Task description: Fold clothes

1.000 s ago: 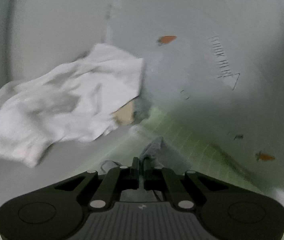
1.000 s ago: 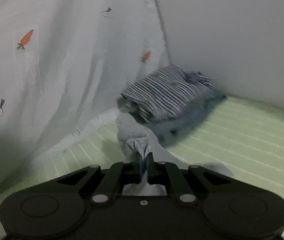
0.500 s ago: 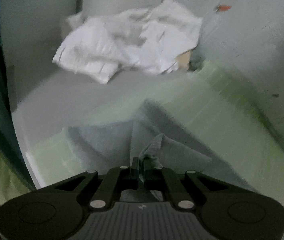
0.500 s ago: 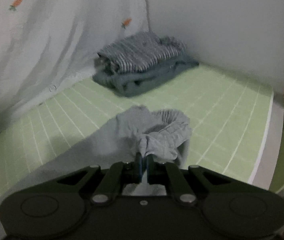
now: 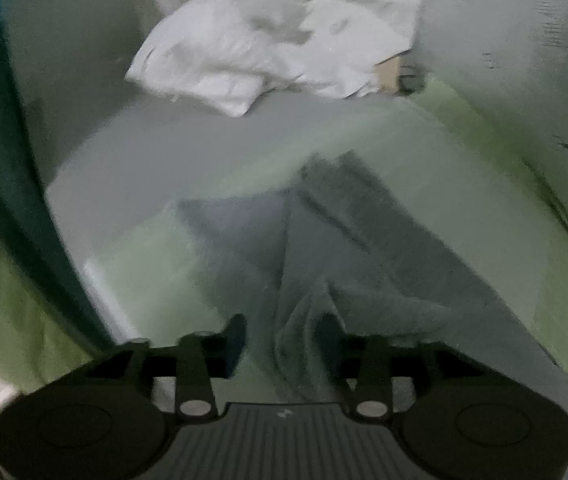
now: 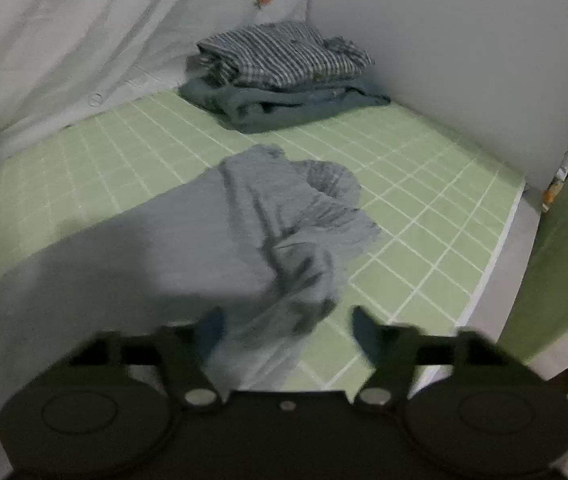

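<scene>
We have the grey garment (image 6: 252, 232) laid out on the green gridded mat (image 6: 424, 184), and both tools are letting it go. In the left wrist view the left gripper (image 5: 282, 336) has its jaws opening, a raised fold of the grey cloth (image 5: 348, 248) standing between them without either pad pressing on it — released, as far as we can see. In the right wrist view the right gripper (image 6: 284, 326) is opening too, wider; the bunched, ribbed end of the garment lies just ahead of and between its fingers, again not pinched. What the next move turns on, we judge, is the garment's long axis: in the right view it runs from the lower left of the frame up toward the centre, ending in that crumpled bunch, so the flat body stretches away to the left of the right jaws. In the left view the cloth runs from the jaws up and to the right toward mid-frame. Each tool sits at an end of the piece, so neither is clearly nearer. The folded striped pile (image 6: 284, 56) rests well apart at the top centre of the right view; the white heap (image 5: 276, 44) lies at the top of the left view.
</scene>
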Demonstrator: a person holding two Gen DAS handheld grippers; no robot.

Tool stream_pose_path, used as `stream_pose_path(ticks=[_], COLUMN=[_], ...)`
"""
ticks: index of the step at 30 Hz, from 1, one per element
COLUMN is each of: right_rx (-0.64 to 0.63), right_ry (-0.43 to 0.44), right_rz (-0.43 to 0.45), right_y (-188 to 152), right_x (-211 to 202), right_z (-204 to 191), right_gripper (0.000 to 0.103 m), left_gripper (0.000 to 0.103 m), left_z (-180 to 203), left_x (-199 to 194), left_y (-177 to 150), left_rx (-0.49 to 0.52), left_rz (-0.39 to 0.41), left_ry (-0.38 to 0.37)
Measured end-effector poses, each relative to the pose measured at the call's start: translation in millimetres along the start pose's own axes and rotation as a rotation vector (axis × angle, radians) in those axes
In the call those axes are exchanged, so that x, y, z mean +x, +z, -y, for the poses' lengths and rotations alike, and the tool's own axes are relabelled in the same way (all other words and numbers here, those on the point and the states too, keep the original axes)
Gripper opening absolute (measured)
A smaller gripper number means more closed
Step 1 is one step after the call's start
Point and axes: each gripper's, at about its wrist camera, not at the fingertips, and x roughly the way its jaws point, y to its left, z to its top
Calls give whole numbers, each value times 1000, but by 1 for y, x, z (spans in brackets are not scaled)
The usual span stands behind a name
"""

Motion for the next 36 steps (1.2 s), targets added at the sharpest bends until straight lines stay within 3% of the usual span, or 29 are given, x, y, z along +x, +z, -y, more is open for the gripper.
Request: stream_pose_path(ticks=[8,13,16,17,18,20,23,25,30,34,36], right_rx=[-102,-183,-235,-252,-268,-300,-357,-410,-599,-770,-843], right_ry=[85,168,215,228,239,255,274,302,465,613,686], right_rz=[-2,-32,-35,-33,-32,-30,-18,-6,29,70,98], right_y=[-36,-68,-86,-91,-95,-103,-111,-115,-125,-140,-150], right_x=[-31,-51,-67,-72,-77,-85,-95,-101,-117,-137,-150], right_z=[-61,-104,-127,-134,-142,-155,-175,-193,-262,-330,-364], right_gripper=[91,97,98,98,99,99,99,99,99,99,99], left_gripper=[70,71,71,61,33,8,6,5,5,5,6], left_z=[47,72,79,78,76,68,43,20,-50,-77,-77], left_x=[13,34,46,48,50,50,43,37,49,57,57], left_y=[5,-2,-8,-9,-9,-4,13,25,46,46,46], left_rx=[403,650,736,745,751,726,611,509,211,100,107], left_rz=[15,8,13,21,27,15,49,82,1,-25,-25], left_ry=[-95,-151,-157,-153,-152,-179,-166,-110,-57,-62,-68])
